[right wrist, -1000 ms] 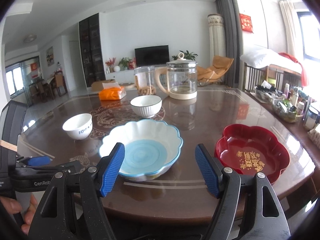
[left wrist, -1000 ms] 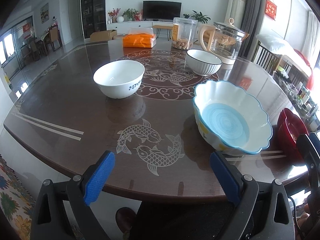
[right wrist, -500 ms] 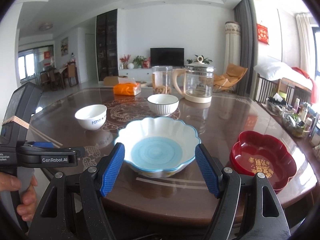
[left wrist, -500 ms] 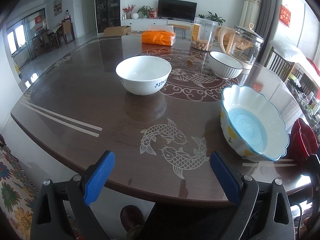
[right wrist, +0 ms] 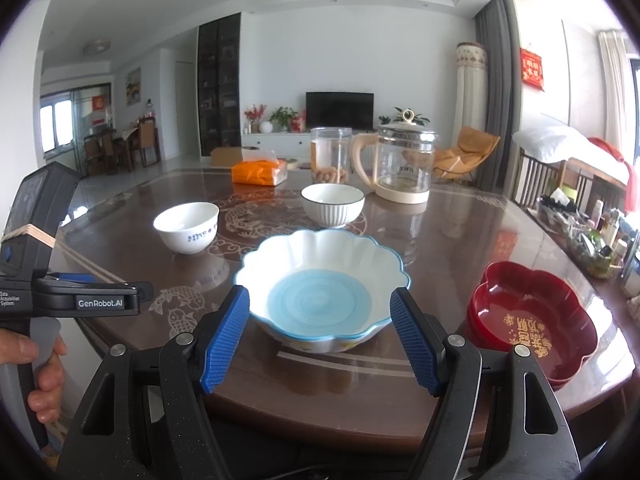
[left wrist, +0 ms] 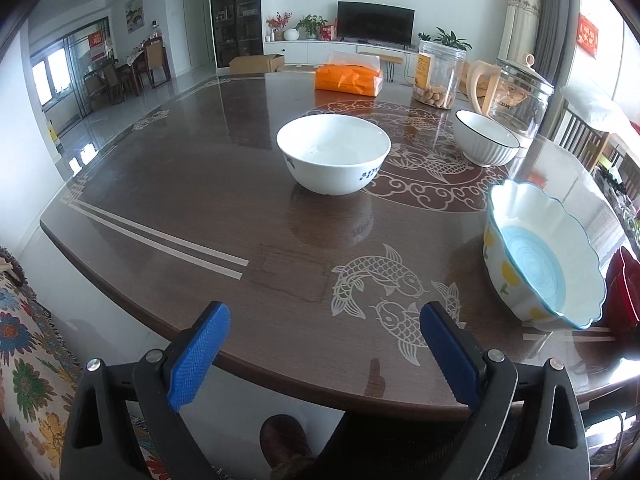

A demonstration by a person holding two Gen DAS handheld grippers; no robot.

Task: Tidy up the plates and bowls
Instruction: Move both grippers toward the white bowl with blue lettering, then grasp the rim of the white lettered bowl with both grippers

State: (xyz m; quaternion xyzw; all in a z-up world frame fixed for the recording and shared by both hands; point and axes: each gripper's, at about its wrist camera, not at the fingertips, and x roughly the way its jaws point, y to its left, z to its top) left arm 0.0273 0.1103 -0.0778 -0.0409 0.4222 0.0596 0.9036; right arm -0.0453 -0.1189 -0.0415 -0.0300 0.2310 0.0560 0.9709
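Observation:
A plain white bowl [left wrist: 333, 152] [right wrist: 187, 226] stands mid-table, a ribbed white bowl [left wrist: 485, 143] [right wrist: 332, 204] farther back. A scalloped bowl with a blue centre [left wrist: 544, 256] [right wrist: 322, 286] sits near the front edge, a red flower-shaped dish [right wrist: 528, 316] [left wrist: 624, 288] to its right. My left gripper [left wrist: 324, 354] is open over the table's front edge, nothing between its jaws. My right gripper [right wrist: 320, 340] is open, just short of the scalloped bowl. The left tool's body [right wrist: 52, 280] and the hand holding it show at the right wrist view's left.
At the back of the dark wooden table [left wrist: 192, 184] stand an orange tissue pack [left wrist: 349, 79], a clear jar [left wrist: 439, 76] and a glass kettle [right wrist: 400, 164]. A tray of small bottles [right wrist: 588, 236] lies at the right edge. A patterned rug [left wrist: 28, 344] lies below left.
The left gripper has shifted left along the table edge, so the bowls sit farther right in its view. The right view has swung left slightly, centring the scalloped bowl between its jaws.

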